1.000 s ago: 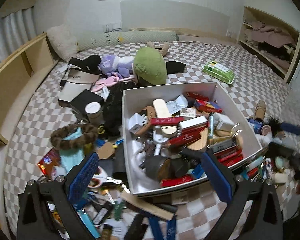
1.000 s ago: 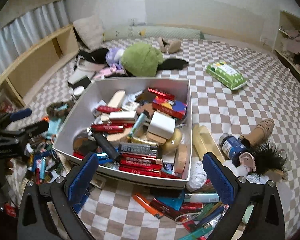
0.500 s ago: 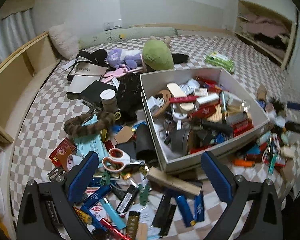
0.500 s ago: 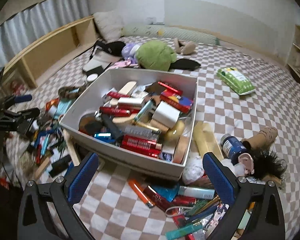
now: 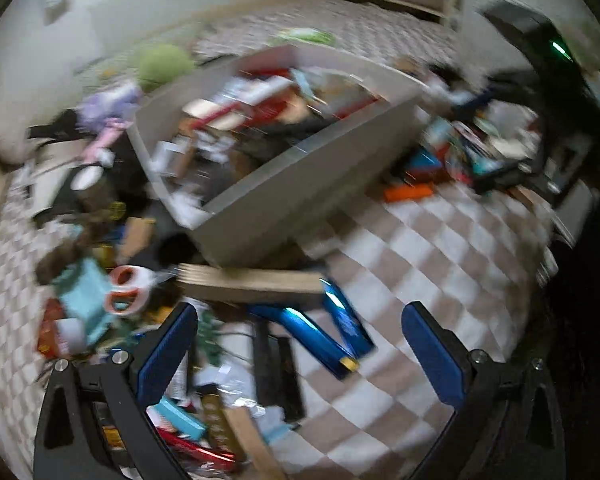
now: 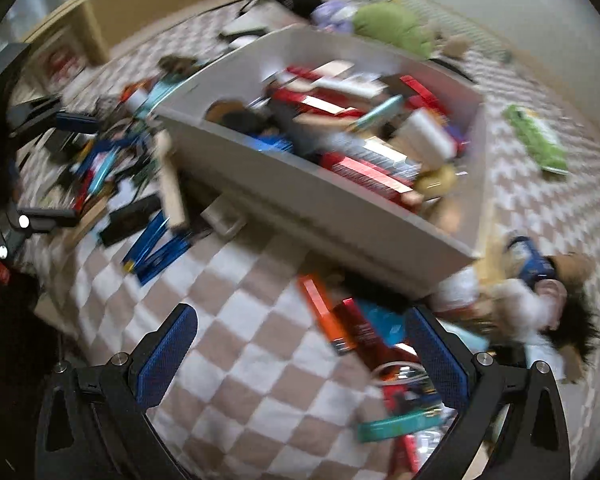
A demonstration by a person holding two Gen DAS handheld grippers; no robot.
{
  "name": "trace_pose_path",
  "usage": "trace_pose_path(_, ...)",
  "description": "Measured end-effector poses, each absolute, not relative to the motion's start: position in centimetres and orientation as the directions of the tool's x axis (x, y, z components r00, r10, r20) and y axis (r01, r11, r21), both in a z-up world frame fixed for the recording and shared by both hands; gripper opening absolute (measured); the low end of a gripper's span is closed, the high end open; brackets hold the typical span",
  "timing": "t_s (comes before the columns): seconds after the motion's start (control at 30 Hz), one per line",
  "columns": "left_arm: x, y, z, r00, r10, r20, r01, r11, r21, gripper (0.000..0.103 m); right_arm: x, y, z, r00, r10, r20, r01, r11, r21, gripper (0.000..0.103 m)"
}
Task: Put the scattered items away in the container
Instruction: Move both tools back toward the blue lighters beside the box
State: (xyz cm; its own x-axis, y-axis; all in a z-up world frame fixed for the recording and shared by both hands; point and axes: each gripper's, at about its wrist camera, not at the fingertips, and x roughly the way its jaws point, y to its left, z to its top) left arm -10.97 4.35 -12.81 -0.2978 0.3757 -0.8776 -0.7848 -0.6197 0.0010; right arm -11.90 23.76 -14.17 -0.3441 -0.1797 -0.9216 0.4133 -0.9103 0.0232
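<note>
The white container (image 5: 300, 184) stands on the checkered bedspread, full of red boxes and small items; it also shows in the right wrist view (image 6: 340, 216). My left gripper (image 5: 300, 344) is open and empty, low over scattered items: blue tubes (image 5: 320, 336), a wooden block (image 5: 252, 284) and orange-handled scissors (image 5: 126, 294). My right gripper (image 6: 300, 344) is open and empty over bare bedspread, with an orange box (image 6: 324, 312) and red packets (image 6: 360, 332) beside its right finger. Both views are motion-blurred.
A green plush (image 6: 392, 28) and purple toy (image 5: 108, 100) lie beyond the container. A green wipes pack (image 6: 536, 140) lies at right. A doll with black hair (image 6: 556, 308) lies by the container's right corner. The other gripper (image 6: 32, 216) shows at left.
Both grippers have swung down and toward the bed's front edge, closer to the scattered items. The container now sits farther up in both views. Both grippers stay open.
</note>
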Motion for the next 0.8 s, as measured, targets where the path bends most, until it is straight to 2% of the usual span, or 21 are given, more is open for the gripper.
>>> trace_pose_path(0.1, -10.0, 4.6, -13.9, -0.218, 0.410, -0.886, -0.844, -0.534, -0.039, 0.101, -11.7, 23.0, -15.4, -0.301, -0.198, -0.933, 0.457, -0.889, 0.041, 0.103)
trace_pose_path(0.4, -10.8, 6.8, -18.5, -0.050, 0.357, -0.933, -0.892, -0.436, -0.119, 0.101, -10.5, 20.2, -19.6, -0.155, -0.239, -0.959, 0.597, -0.796, 0.102, 0.103)
trace_pose_path(0.8, -13.2, 8.7, -22.6, 0.000, 0.296, -0.955, -0.909, -0.399, -0.124, 0.101, -8.1, 17.1, -23.7, -0.038, -0.222, -0.974, 0.724, -0.678, 0.126, 0.103)
